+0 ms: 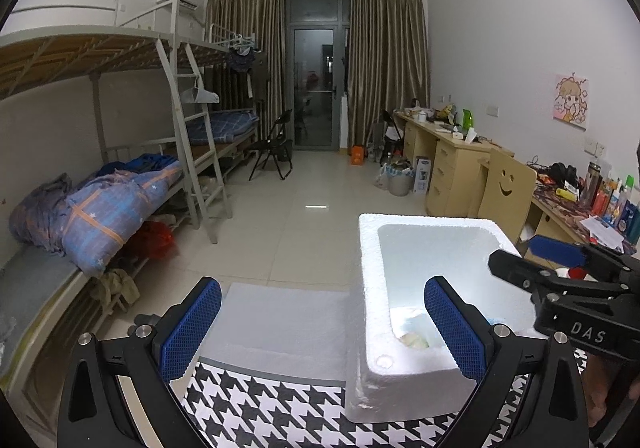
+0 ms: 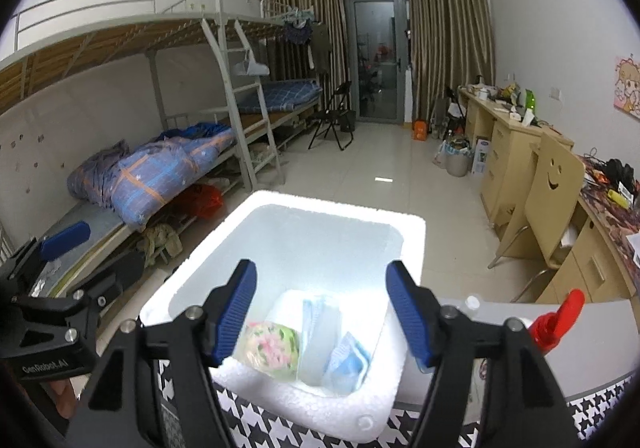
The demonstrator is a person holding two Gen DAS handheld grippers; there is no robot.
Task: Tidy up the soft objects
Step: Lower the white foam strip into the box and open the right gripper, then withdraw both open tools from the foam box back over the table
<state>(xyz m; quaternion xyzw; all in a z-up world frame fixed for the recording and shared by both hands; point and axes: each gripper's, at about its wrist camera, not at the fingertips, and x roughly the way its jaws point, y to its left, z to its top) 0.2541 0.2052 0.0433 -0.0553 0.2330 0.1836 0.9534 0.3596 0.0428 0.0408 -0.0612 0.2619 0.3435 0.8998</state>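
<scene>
Right hand-held gripper [image 2: 322,312] tilted down over foam box [image 2: 280,216], jaws apart, empty, left hand-held gripper [image 1: 322,332] open alongside

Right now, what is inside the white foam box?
The foam box holds a floral bundle, a clear packet and a light blue cloth. Anything beneath them is covered.

"DAS" on right gripper [image 1: 560,264], "GenRobot.AI" on left gripper [image 2: 60,276]
</scene>
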